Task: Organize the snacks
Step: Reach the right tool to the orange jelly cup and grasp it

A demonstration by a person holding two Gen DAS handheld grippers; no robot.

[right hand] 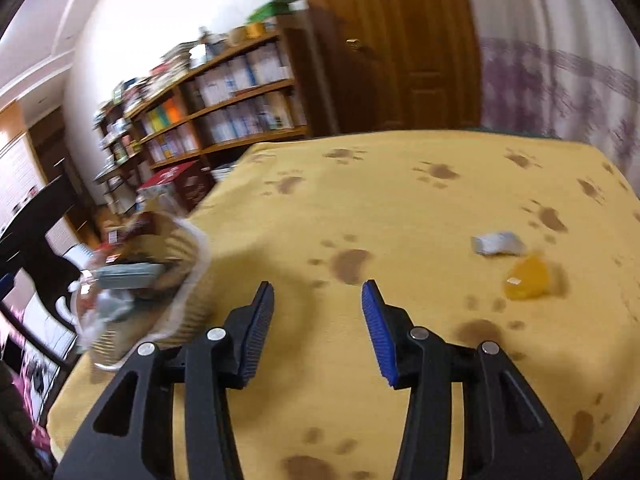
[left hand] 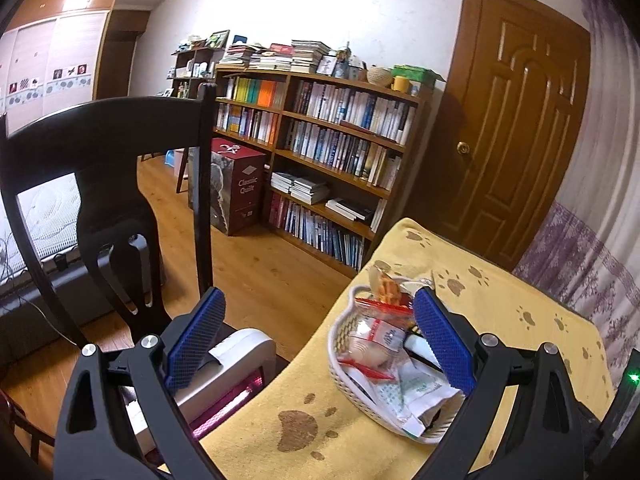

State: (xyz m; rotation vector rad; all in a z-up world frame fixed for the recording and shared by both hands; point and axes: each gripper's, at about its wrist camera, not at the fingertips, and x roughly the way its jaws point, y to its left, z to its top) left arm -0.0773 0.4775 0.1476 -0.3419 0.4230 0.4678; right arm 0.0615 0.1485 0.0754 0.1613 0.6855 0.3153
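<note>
Evidently we hold both grippers, left point(left hand: 318, 334) and right point(right hand: 318, 332), spread empty, since the yellow snack point(right hand: 526, 278) and the grey packet point(right hand: 496, 243) lie outside the basket point(left hand: 340, 340).

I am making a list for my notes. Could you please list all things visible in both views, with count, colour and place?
basket: one, white, on the table's left edge, full of packets
yellow snack: one, loose on the cloth, far right
grey packet: one, just behind the yellow snack
cloth: one, yellow with brown paw prints, covers the table
chair: one, black, left of the table
bookcase: one, brown, against the wall
door: one, brown, shut
left gripper: black, blue pads, open
right gripper: black, blue pads, open, empty
</note>
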